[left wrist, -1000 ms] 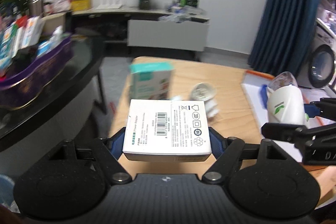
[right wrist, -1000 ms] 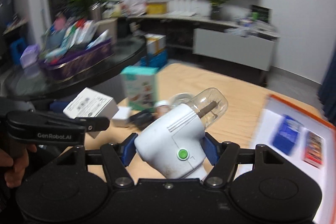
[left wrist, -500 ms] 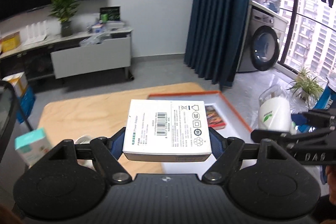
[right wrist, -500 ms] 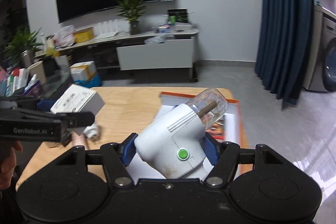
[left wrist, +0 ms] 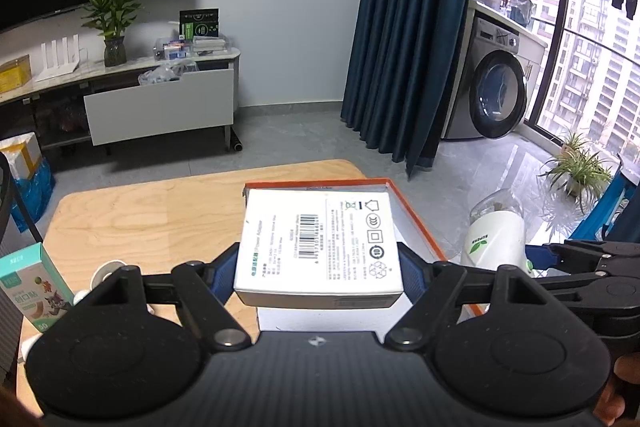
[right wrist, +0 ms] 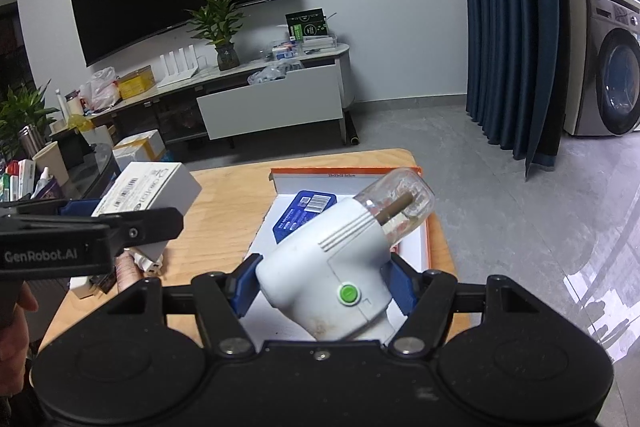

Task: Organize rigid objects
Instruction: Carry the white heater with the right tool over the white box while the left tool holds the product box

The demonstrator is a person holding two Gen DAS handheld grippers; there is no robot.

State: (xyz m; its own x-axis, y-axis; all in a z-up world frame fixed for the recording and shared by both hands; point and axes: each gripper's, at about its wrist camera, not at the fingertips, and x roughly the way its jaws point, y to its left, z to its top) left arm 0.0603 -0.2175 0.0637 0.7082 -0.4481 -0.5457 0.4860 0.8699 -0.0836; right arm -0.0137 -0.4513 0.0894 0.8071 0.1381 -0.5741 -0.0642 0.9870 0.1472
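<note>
Light wooden bench (left wrist: 160, 211) with rounded corners, set on a grey tiled floor (right wrist: 500, 187). Directly ahead of the right claw (right wrist: 324, 279), lying flat on the bench: an orange-rimmed white tray (right wrist: 427, 243), with a blue box (right wrist: 296, 215) resting inside near its far end. Left of the left claw (left wrist: 318, 267), near the bench edge: an upright teal carton (left wrist: 34, 291). Between carton and that claw: small white items (left wrist: 105, 267), too hidden to identify.

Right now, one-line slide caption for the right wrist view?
Right gripper holds a white appliance with clear cap above the orange-rimmed tray; left gripper holds a white box alongside.
</note>
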